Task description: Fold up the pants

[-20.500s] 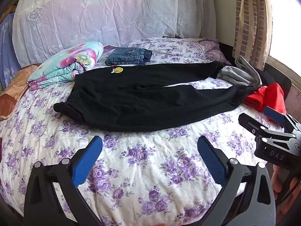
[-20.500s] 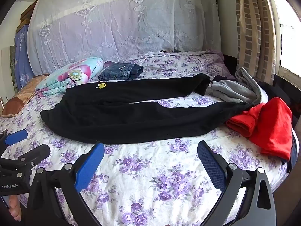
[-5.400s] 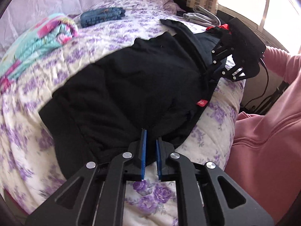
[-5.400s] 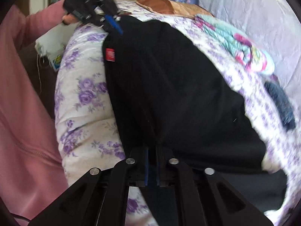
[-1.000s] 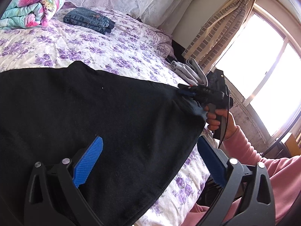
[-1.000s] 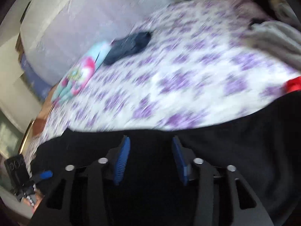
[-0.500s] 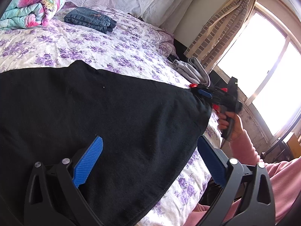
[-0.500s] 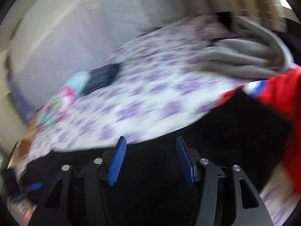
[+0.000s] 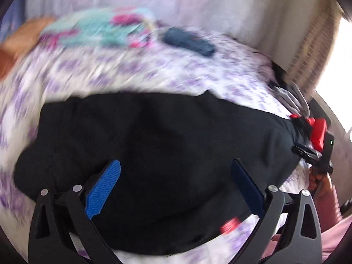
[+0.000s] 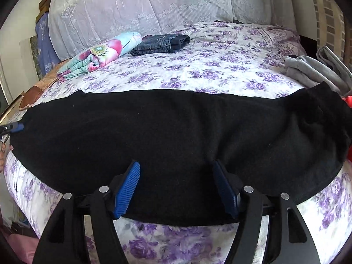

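The black pants (image 10: 176,136) lie folded in a wide band across the near side of the bed, also blurred in the left wrist view as the pants (image 9: 167,145). My right gripper (image 10: 176,184) hovers over their near edge with its jaws opening; the blue pads (image 10: 127,189) stand apart and press on nothing. My left gripper (image 9: 176,178) is open over the pants' near part, with nothing between its pads (image 9: 105,187). Each wrist view catches the other gripper: the left gripper (image 10: 13,127) at the pants' left end, the right gripper (image 9: 312,154) at the right end.
Folded jeans (image 10: 162,41) and a rolled floral blanket (image 10: 101,55) lie toward the headboard. A grey garment (image 10: 316,70) and a red one (image 9: 318,132) sit at the bed's right side. A hand (image 9: 319,178) and a pink sleeve show at the right edge.
The left wrist view has swung from the window side toward the headboard and is blurred. The right gripper's jaws have widened, and its view has settled over the pants' near edge.
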Demonstrator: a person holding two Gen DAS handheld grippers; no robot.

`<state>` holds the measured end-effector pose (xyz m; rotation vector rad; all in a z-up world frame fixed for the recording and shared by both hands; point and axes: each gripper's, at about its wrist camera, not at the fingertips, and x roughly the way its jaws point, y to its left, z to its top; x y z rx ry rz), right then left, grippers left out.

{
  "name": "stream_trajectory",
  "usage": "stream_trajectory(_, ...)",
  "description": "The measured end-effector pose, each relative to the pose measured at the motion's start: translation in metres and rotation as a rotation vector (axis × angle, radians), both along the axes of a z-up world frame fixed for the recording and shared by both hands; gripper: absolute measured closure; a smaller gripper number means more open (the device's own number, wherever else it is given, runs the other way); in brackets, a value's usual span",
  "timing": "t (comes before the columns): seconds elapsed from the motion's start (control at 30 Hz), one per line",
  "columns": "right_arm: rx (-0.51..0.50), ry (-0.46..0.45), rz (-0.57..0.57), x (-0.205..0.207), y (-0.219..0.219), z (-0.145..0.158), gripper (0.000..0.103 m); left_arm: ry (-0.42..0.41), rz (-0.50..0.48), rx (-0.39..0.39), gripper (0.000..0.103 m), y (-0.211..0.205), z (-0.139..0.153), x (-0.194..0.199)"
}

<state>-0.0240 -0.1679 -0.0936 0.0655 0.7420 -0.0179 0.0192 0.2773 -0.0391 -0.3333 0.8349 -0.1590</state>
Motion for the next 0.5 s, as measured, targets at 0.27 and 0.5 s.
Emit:
stream_trajectory(0.27, -0.011, 0.012, 0.002, 0.001, 0.004, -0.002, 0.029, 0.008, 0.103, 0.029, 0.021, 0.013, 0.008, -0.009)
stream_trajectory(0.5, -0.010, 0.059, -0.023, 0.011, 0.020, 0.016, 0.023, -0.180, -0.072, 0.216, 0.005, -0.051, 0.074, 0.020)
